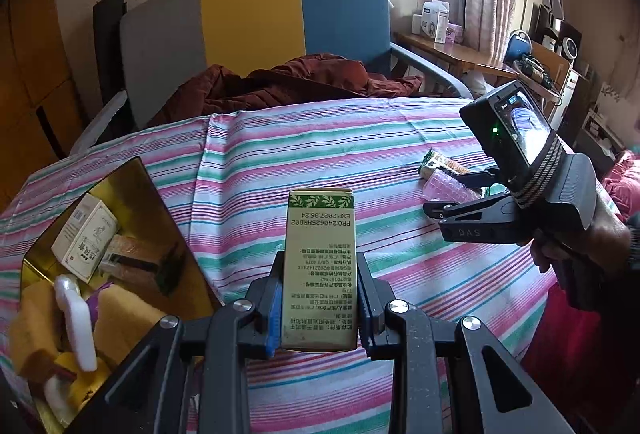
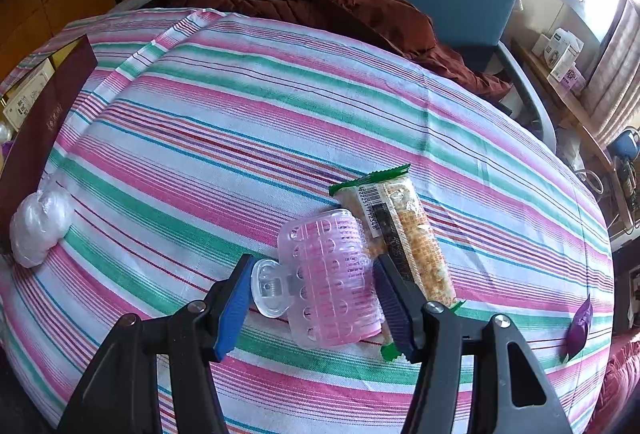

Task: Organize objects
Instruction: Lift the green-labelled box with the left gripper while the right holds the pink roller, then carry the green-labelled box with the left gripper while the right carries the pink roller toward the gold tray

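Note:
My left gripper (image 1: 320,270) is shut on an olive-green carton (image 1: 320,234) with a leaf band on top, held upright above the striped tablecloth (image 1: 320,146). My right gripper (image 2: 314,262) is open and points down at a pink hair roller with a clear clip (image 2: 332,274). The roller lies on the cloth between the blue pads (image 2: 232,306), close to both. It leans on a green-ended snack bar (image 2: 408,234). In the left wrist view the right gripper (image 1: 448,190) is at the table's right side over the roller (image 1: 444,182).
An open dark red box with gold lining (image 1: 120,194) stands at the table's left and holds a white carton (image 1: 84,238), yellow sponges and other items. A white plastic ball (image 2: 40,230) lies beside it. A purple wrapper (image 2: 580,326) sits far right. A chair with a brown jacket (image 1: 288,82) stands behind.

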The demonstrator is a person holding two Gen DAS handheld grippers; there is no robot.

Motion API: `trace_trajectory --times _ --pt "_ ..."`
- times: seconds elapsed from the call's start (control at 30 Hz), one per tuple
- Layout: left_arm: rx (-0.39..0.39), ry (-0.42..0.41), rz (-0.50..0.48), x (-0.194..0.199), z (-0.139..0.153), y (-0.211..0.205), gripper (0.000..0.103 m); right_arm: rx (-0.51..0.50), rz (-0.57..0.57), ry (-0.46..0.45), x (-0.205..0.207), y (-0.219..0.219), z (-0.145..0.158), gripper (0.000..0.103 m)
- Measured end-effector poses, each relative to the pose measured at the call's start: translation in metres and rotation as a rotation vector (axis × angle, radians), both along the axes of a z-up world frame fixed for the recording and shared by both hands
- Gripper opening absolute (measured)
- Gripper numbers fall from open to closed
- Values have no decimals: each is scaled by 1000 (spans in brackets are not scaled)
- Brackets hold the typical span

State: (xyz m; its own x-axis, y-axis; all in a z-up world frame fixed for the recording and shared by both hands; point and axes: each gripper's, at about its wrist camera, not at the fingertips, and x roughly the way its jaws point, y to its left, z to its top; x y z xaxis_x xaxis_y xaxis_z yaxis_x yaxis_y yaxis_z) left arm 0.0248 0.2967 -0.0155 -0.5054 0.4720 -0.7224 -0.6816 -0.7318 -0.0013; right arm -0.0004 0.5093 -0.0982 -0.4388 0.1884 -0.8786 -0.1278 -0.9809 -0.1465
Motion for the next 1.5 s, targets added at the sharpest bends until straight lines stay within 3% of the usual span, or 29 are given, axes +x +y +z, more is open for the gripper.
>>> trace_trajectory --times 0.77,1.5 --pt "3 -21 77 -8 -6 -49 30 73 3 -21 -1 -6 -6 60" --pt "16 -30 211 -29 -14 -105 30 129 13 -27 -1 -18 -9 63"
